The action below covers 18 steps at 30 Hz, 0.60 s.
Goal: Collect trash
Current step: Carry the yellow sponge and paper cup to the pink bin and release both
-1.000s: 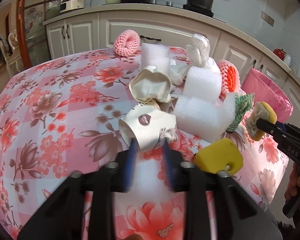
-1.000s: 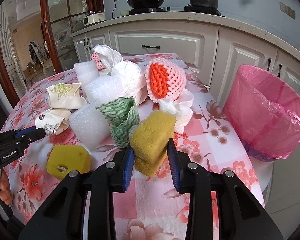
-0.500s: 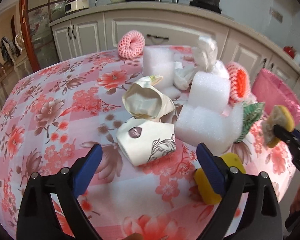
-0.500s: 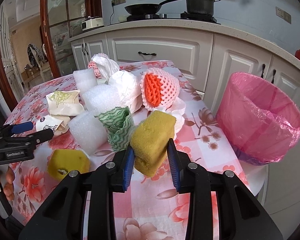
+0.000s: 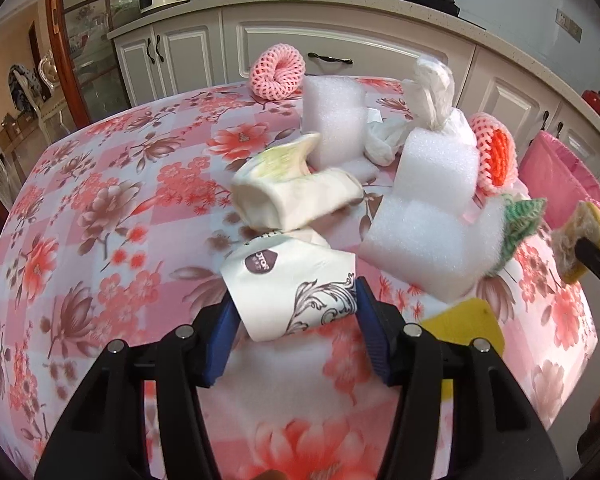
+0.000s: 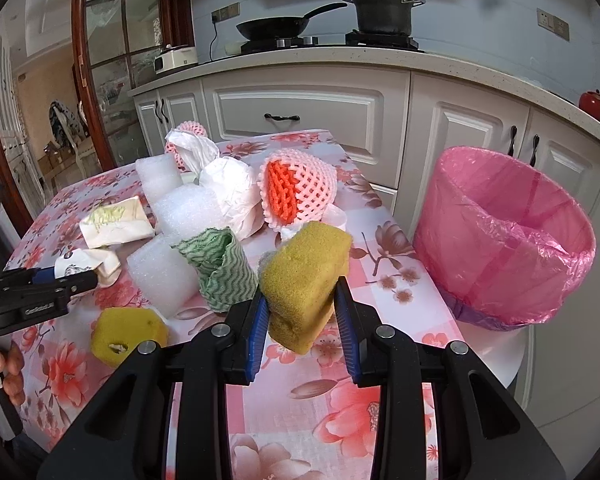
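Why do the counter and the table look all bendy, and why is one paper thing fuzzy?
Both wrist views use fisheye lenses, so the countertop bows and the corners go black. In the left wrist view the cream paper wrapper is smeared by blur, while the printed paper cup between the left gripper fingers looks sharper. In the right wrist view the yellow sponge is sharp.

Paper cup (image 5: 288,280) logo and gripper lettering — both unreadable.
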Available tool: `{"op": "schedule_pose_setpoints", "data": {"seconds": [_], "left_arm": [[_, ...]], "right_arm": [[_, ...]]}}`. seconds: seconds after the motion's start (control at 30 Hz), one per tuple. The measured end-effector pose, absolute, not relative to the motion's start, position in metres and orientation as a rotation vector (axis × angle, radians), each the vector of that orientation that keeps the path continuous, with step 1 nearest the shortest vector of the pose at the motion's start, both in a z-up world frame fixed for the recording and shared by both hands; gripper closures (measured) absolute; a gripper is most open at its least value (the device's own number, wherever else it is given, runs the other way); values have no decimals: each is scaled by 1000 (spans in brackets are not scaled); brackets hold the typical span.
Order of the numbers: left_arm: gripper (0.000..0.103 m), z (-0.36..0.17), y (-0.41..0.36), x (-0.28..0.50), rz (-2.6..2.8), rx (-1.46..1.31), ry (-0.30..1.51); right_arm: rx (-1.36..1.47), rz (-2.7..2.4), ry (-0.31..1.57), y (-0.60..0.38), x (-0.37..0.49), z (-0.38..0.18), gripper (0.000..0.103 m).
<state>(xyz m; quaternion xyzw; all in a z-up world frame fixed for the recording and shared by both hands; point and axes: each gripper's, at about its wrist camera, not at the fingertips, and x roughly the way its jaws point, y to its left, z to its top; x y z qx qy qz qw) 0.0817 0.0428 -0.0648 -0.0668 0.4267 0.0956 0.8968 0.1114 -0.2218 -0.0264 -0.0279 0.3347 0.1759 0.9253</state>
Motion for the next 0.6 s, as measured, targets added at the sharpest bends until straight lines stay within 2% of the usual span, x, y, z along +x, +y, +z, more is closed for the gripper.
{"op": "schedule_pose_setpoints", "data": {"seconds": [0.23,0.6], "left_arm": [[52,-48,39,57,169,-176,856],[52,-10,19,70,148,-148,768]], "right_arm": [[-36,361,672,-226,112,-21,71],[-14,348,627,-244,121,1,71]]}}
